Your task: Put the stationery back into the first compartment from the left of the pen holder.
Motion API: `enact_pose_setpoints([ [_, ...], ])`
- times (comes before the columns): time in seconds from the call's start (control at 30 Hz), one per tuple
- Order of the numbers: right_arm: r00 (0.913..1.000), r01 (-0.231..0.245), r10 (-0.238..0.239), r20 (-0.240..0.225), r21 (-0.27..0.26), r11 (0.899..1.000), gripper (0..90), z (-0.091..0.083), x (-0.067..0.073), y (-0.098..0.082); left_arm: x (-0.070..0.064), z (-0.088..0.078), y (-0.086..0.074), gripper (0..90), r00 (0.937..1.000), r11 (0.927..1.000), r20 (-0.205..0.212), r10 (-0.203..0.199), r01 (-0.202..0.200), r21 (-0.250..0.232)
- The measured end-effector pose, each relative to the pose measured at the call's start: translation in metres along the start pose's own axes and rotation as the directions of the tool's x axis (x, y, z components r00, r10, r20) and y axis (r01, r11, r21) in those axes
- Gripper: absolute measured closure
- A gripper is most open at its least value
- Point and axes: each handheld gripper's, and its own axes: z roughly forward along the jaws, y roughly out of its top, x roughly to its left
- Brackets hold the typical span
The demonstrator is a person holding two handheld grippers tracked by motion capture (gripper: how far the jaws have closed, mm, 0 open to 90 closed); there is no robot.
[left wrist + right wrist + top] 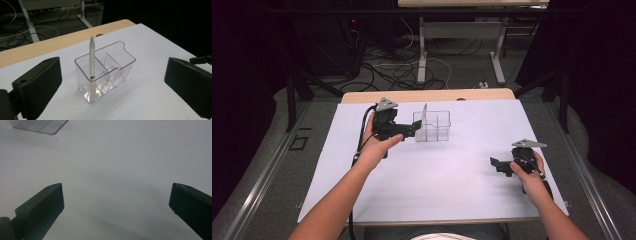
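Note:
A clear plastic organiser (434, 127) with several compartments stands on the white table top (442, 180), left of centre toward the back. A thin silver pen (424, 115) stands upright in its left end compartment. In the left gripper view the pen (92, 60) leans in the near-left cell of the organiser (117, 62). My left gripper (413, 130) is just left of the organiser, pointing at it; its jaws are open, clear of the walls, with nothing held. My right gripper (496, 164) rests low at the right, open over bare table (116, 170). A corner of the organiser (40, 126) shows at that view's top left.
A strip of wooden table edge (427, 95) runs along the back of the white top. Beyond it the floor holds tangled cables (397, 70) and the legs of another table (422, 55). Dark frames flank both sides. Open white surface lies between the two grippers.

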Motion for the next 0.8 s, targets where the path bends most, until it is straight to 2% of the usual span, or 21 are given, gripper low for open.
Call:
enact_pose_setpoints([
  [0.23,1.0,-0.005,0.005,0.0,0.002,1.0,0.0,0.0,0.001,0.0,0.007,-0.018,-0.017,0.1,0.9997,0.9997,-0.007,-0.023,0.023,-0.002],
  [0.33,1.0,-0.009,0.009,0.0,0.001,1.0,0.0,-0.001,0.001,0.0,0.009,-0.024,-0.027,0.1,0.9996,0.9998,-0.024,-0.015,0.015,0.015],
  [0.47,0.9999,-0.011,0.011,0.003,0.002,1.0,0.0,-0.001,0.001,0.0,0.017,-0.031,-0.043,0.1,0.9985,0.9993,-0.05,-0.024,0.026,0.028],
  [0.57,1.0,-0.009,0.009,0.003,0.001,1.0,0.0,-0.001,0.001,0.0,0.025,-0.035,-0.056,0.1,0.9959,0.9993,-0.09,0.007,-0.004,0.038],
  [0.8,1.0,-0.006,0.006,0.002,0.001,1.0,0.0,0.001,0.002,0.0,0.037,-0.039,-0.084,0.1,0.9931,0.9972,-0.117,0.011,-0.002,0.074],
])
